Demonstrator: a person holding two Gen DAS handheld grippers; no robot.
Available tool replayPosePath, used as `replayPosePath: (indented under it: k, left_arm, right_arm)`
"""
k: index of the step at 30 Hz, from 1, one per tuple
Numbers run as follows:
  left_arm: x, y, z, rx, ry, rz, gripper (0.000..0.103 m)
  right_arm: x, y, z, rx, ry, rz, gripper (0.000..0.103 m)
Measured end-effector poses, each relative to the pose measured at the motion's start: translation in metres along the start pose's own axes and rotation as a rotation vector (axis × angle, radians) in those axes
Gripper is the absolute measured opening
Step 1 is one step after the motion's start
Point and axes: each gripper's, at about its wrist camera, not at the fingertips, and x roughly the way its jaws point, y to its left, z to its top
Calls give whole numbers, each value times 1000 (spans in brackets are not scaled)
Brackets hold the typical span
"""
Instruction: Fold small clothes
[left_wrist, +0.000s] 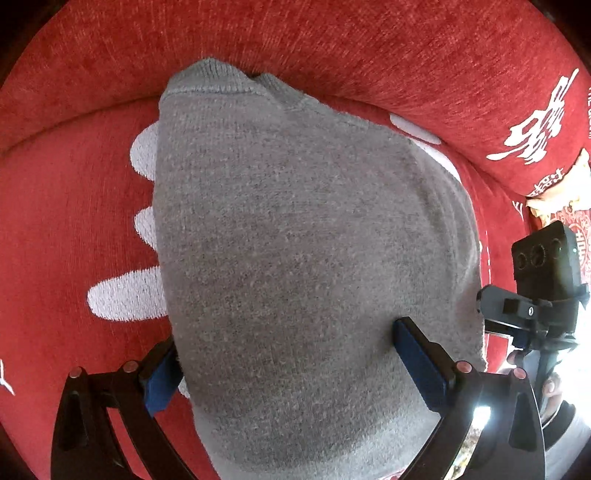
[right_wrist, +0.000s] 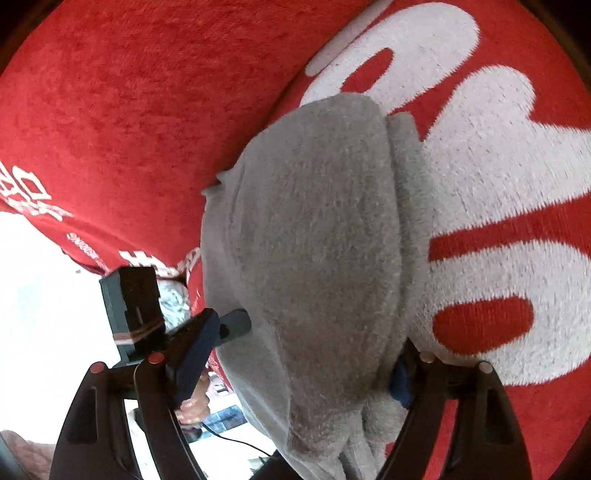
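Observation:
A grey knit garment (left_wrist: 288, 240) lies folded in a thick, rounded bundle on a red seat cushion (left_wrist: 62, 229) with white patterns. My left gripper (left_wrist: 284, 336) points down at its near end, open wide, blue pads on either side of the cloth; the left pad sits at the cloth's edge. In the right wrist view the same garment (right_wrist: 321, 240) fills the space between the fingers of my right gripper (right_wrist: 306, 332), which stands open wide; its right pad touches a fold. One left-gripper finger (right_wrist: 234, 325) rests against the garment's edge.
A red backrest (left_wrist: 332, 48) with white characters runs behind the garment. The right gripper's camera housing (left_wrist: 546, 258) sits at the cushion's right side, held by a hand (left_wrist: 550, 391). Past the cushion's edge is a bright floor area (right_wrist: 40, 302) with a thin cable (right_wrist: 236, 439).

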Motion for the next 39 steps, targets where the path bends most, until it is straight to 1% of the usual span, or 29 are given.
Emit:
replayPosePath:
  k: [1,2,3,4,5,6,7,9,10,13,18,21,22,25,29,31,32,33,34,35,36,37,38,39]
  left_arm:
    - [-1,0,-1,1,-3,4,99]
    - [-4,-1,-2,6,-15,9,96]
    - [-8,-3,-5,13,-34,14,88]
    - [-11,-3,-7,18,-47,14,79]
    - [-17,-3,-10,27,-62,7,74]
    - [-23,-1,-12,34,-73,-2,62]
    - [-29,-1,-15,40,-82,-16,55]
    - [-40,1,-19,51,-95,-54,52]
    - [-46,1,-22,57,-99,-74,52]
    - [-62,1,-30,68,-111,-94,52]
    - [-110,18,-52,64,-149,-124,52]
    - [-135,38,-73,60,-166,-101,52]
    - [-141,46,-77,55,-168,-91,52]
    - [-160,90,-102,20,-171,-45,52]
    - [-158,131,-125,-33,-161,9,52]
    - [-147,149,-132,-54,-151,38,52]
    - [-142,161,-137,-68,-136,64,52]
    - [-137,169,-140,-81,-119,89,52]
    - [-134,180,-144,-108,-98,126,52]
    - [-135,185,-146,-123,-100,128,53]
    - [-140,191,-150,-139,-120,102,53]
    - [-149,197,-154,-160,-154,89,53]
    - [-157,201,-159,-163,-173,105,53]
    - [-164,204,-162,-161,-192,133,53]
  right_arm:
    - [-1,-1,-1,14,-7,-8,81]
    - [-4,0,-3,22,-11,-29,76]
    - [-4,-1,-4,21,-5,-57,53]
    - [-4,-1,-7,18,3,-84,40]
    - [-5,-1,-10,19,-7,-74,39]
    - [-7,1,-13,22,-17,-46,33]
    - [-10,5,-17,28,-27,-6,32]
    - [-14,15,-27,37,-54,48,31]
    - [-15,20,-31,39,-60,65,31]
    - [-16,40,-47,33,-72,97,31]
    - [-18,73,-74,5,-74,132,31]
    - [-6,91,-92,-7,-54,149,31]
    - [5,97,-100,-15,-39,150,31]
    - [36,107,-117,-19,3,161,31]
    - [87,108,-133,-5,61,166,31]
    - [108,105,-134,-10,84,129,31]
    - [117,102,-133,-9,94,82,31]
    - [122,101,-132,-6,100,33,34]
    - [123,99,-131,-17,98,-63,34]
    - [119,100,-130,-37,84,-150,37]
    - [114,103,-129,-58,66,-228,48]
    - [101,106,-130,-80,38,-300,55]
    - [90,107,-132,-93,10,-333,56]
    - [79,109,-133,-101,-9,-342,57]
